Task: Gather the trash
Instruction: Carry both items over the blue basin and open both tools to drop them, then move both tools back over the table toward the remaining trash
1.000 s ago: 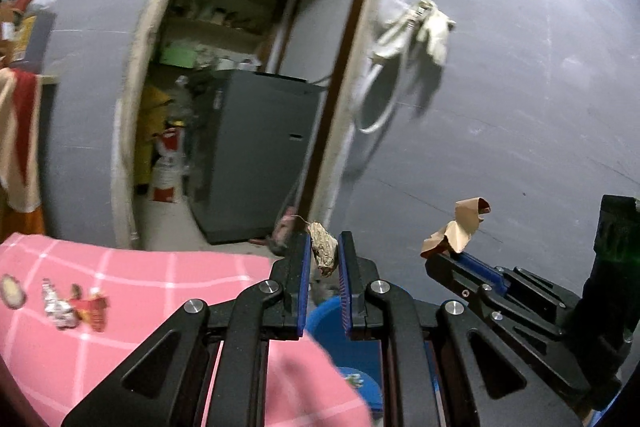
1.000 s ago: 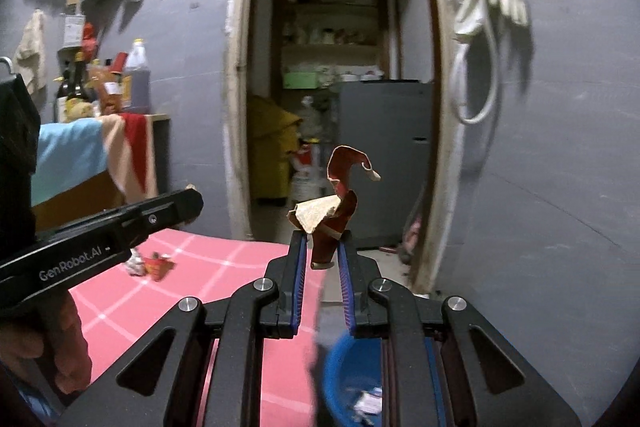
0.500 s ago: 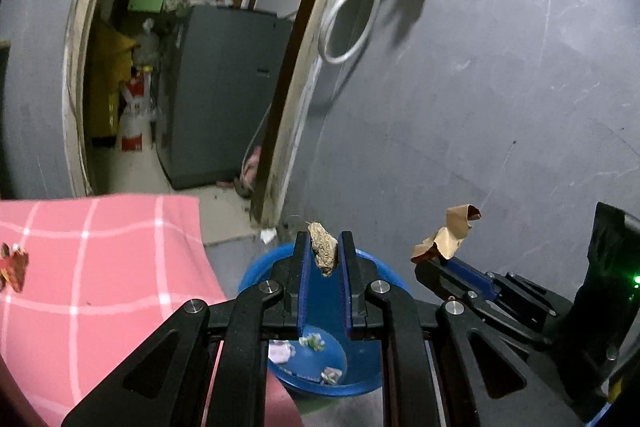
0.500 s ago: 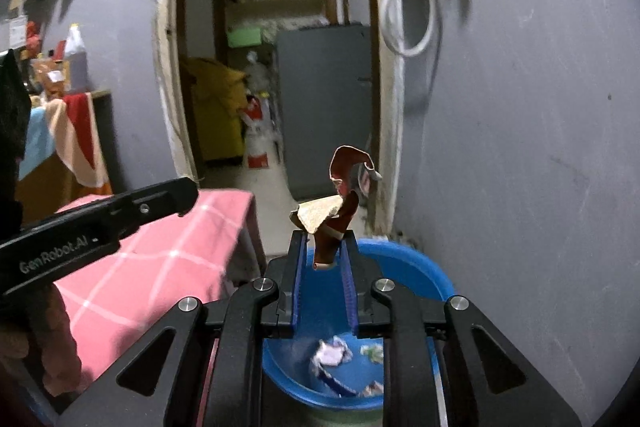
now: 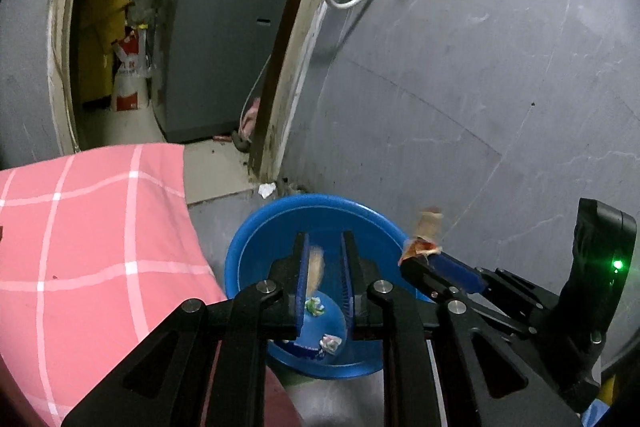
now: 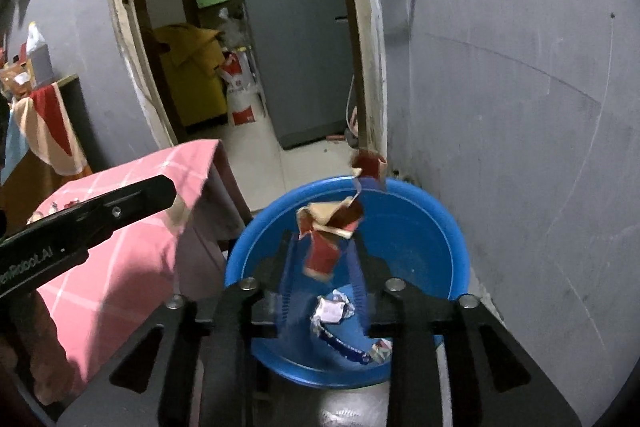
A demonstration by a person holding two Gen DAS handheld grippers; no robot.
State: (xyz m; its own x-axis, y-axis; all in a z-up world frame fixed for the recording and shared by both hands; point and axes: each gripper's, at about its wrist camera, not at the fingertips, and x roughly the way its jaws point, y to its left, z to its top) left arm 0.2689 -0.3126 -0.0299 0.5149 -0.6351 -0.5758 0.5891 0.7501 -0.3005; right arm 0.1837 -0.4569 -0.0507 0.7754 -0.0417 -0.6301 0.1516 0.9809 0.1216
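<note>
A blue basin (image 5: 320, 201) stands on the floor against the grey wall, with crumpled wrappers (image 6: 332, 311) in its bottom. My left gripper (image 5: 325, 247) hangs over it. A blurred tan scrap (image 5: 316, 267) lies low between its jaws against the left pad, clear of the right pad. My right gripper (image 6: 322, 247) is also over the basin (image 6: 440, 211), and its jaws are opening. The red and tan wrapper (image 6: 324, 255) sits blurred in the gap, and neither pad presses on it. In the left wrist view the right gripper (image 5: 412, 259) shows with the wrapper (image 5: 424, 239) at its tip.
A pink checked cloth (image 5: 100, 247) covers a table just left of the basin. Behind it an open doorway shows a grey appliance (image 5: 224, 47). The grey wall (image 5: 480, 87) closes the right side. A white scrap (image 5: 266, 189) lies on the floor by the door frame.
Both grippers have sunk and tipped down, from over the pink cloth to over the basin. The right jaws have spread and the wrapper has dropped lower. The tan scrap has slid down in the left jaws.
</note>
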